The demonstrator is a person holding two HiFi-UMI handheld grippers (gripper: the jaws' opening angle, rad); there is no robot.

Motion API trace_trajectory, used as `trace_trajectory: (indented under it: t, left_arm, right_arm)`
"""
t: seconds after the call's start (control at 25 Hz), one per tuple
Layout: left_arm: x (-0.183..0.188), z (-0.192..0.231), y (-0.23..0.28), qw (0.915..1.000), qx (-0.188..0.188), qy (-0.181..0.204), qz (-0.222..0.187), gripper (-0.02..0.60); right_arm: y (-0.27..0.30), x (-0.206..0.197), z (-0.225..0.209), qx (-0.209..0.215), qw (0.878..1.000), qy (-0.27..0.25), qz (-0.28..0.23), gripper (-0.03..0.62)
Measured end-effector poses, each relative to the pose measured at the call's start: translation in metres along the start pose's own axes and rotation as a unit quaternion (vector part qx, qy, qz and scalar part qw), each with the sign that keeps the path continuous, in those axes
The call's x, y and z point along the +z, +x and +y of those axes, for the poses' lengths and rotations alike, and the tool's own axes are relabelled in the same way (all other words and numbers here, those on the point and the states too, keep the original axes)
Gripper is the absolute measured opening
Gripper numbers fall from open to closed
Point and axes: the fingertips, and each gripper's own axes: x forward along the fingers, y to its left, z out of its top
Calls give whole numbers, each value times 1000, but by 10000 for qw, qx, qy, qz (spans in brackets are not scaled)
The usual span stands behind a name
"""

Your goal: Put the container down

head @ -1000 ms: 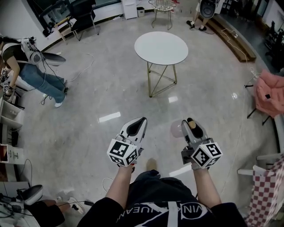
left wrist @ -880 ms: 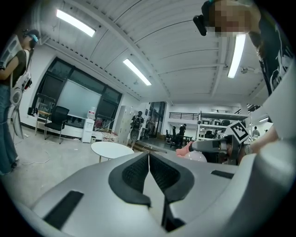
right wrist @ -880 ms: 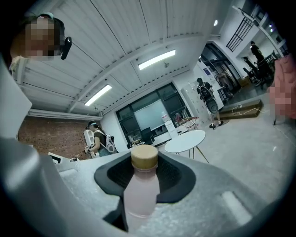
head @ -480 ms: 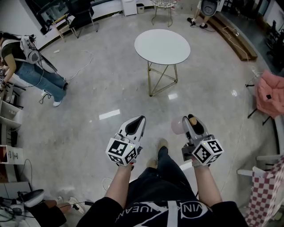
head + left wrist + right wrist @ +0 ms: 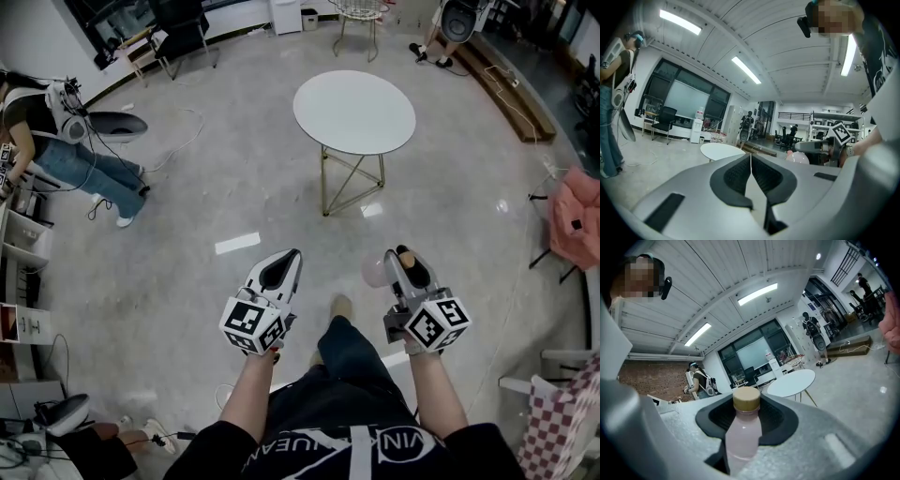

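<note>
Grey polished floor [image 5: 187, 281], round white table [image 5: 354, 112] ahead. Right gripper [image 5: 405, 261] clamps pink bottle [image 5: 742, 437], gold cap [image 5: 746, 399]; left gripper [image 5: 292, 256] jaws together, empty.

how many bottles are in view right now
1. A pale pink plastic bottle with a tan cap sits clamped between the jaws of the right gripper. None stands on the round white table; more may be hidden out of view.

Glossy grey floor [image 5: 234, 169], round white table [image 5: 354, 111] on gold legs — black office chair [image 5: 183, 28] beyond
</note>
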Motion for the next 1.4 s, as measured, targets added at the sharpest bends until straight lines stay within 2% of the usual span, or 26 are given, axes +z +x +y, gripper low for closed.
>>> trace_trajectory:
  t: [0.72,1.04,1.4]
  left_arm:
    - [21,50,119,9999,47,-53,84,15]
    - [26,59,158,9997,146,-63,171,15]
    - [29,71,187,9996,187,-53,207,15]
  right_arm:
    - [98,38,-77,78,9995,-189,232,129]
    - [128,52,-110,131,9993,-120,316,129]
    - [154,60,-128,232,9991,-125,343,129]
